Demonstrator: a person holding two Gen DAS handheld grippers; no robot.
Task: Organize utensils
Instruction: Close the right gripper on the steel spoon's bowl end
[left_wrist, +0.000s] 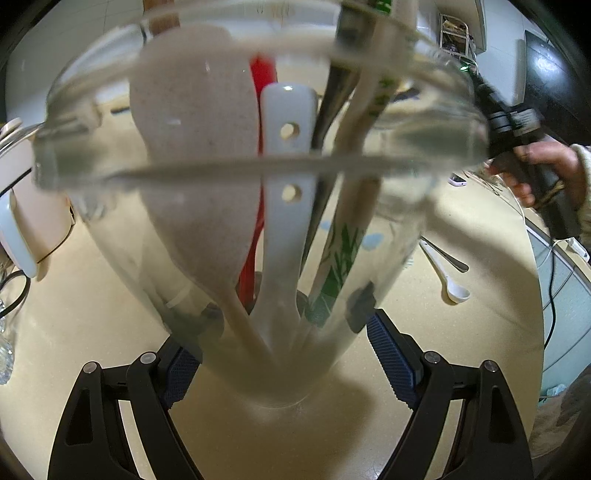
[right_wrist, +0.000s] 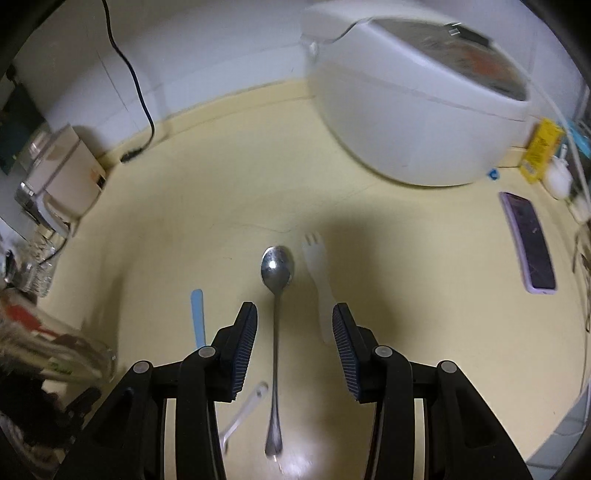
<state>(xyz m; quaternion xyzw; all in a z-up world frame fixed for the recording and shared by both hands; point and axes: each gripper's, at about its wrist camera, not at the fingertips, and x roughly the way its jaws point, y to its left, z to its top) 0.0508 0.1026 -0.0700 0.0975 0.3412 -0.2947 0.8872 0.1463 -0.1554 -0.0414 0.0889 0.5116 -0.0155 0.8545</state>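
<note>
My left gripper (left_wrist: 284, 347) is shut on a clear glass jar (left_wrist: 399, 266), its blue pads against the jar's two sides. The jar holds several utensils: a beige rice paddle (left_wrist: 199, 162), a white spoon handle (left_wrist: 288, 206), a red handle (left_wrist: 262, 74) and chopsticks (left_wrist: 332, 103). My right gripper (right_wrist: 293, 347) is open above a metal spoon (right_wrist: 277, 269) that lies on the yellow counter (right_wrist: 221, 184) between its fingers. A white plastic fork (right_wrist: 317, 266) lies to the right of it, a light blue stick (right_wrist: 197, 317) to the left. The jar also shows at the left edge of the right wrist view (right_wrist: 55, 347).
A white rice cooker (right_wrist: 417, 107) stands at the back right, a phone (right_wrist: 528, 243) to its right. A beige appliance (right_wrist: 62, 177) and a black cable (right_wrist: 133, 74) are at the left. A white spoon (left_wrist: 447, 273) and a dark-handled utensil (left_wrist: 450, 260) lie on the counter.
</note>
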